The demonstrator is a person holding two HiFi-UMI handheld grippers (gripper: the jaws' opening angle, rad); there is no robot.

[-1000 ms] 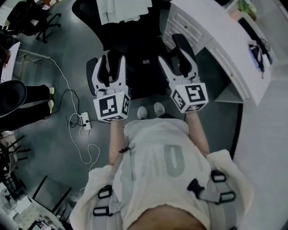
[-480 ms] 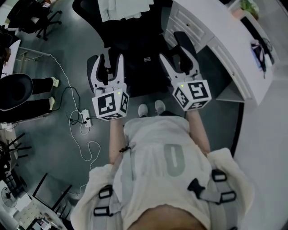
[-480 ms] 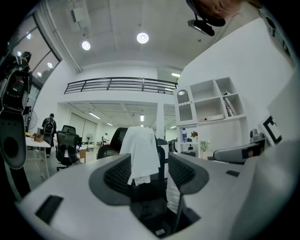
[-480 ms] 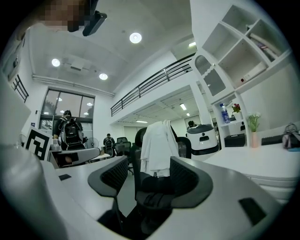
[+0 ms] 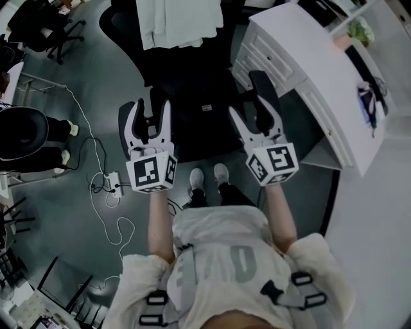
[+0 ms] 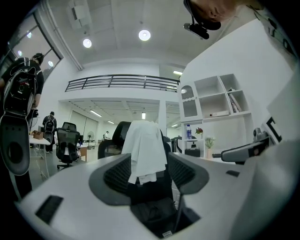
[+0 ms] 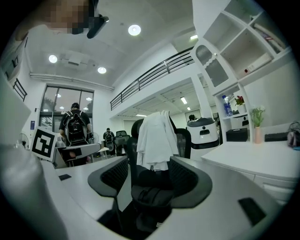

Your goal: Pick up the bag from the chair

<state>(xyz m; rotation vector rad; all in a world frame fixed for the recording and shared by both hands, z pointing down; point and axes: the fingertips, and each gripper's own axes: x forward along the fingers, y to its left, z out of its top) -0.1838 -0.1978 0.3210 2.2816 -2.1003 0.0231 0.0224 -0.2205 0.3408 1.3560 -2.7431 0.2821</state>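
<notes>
**Head view.** The black bag (image 5: 200, 96) lies on the seat of a black office chair (image 5: 121, 22), straight ahead of the person and lower than both tools. A white garment (image 5: 180, 19) is draped over the chair back beyond it. The left gripper (image 5: 151, 114) is level with the bag's left edge and the right gripper (image 5: 252, 110) with its right edge, so the bag sits between the two. Neither looks clearly nearer. A white bench (image 5: 321, 71) stands just beside the chair on the right. Both grippers have their jaws spread and nothing in them.

**Left gripper view.** The left gripper (image 6: 149, 177) is wide open and empty. The draped garment (image 6: 147, 147) shows through the gap, with the dark bag (image 6: 154, 213) low between the jaws. That puts the bag forward and down, slightly to the right of this gripper's line.

**Right gripper view.** The right gripper (image 7: 149, 180) is also fully apart and holds nothing. The bag (image 7: 150, 194) shows as a rounded dark lump centred in the gap, below the garment (image 7: 157, 138). The bench (image 7: 243, 161) is off to the right. The bag's long axis cannot be told from here. This gripper looks the better lined up, and the reach would go forward and down onto the seat.
</notes>
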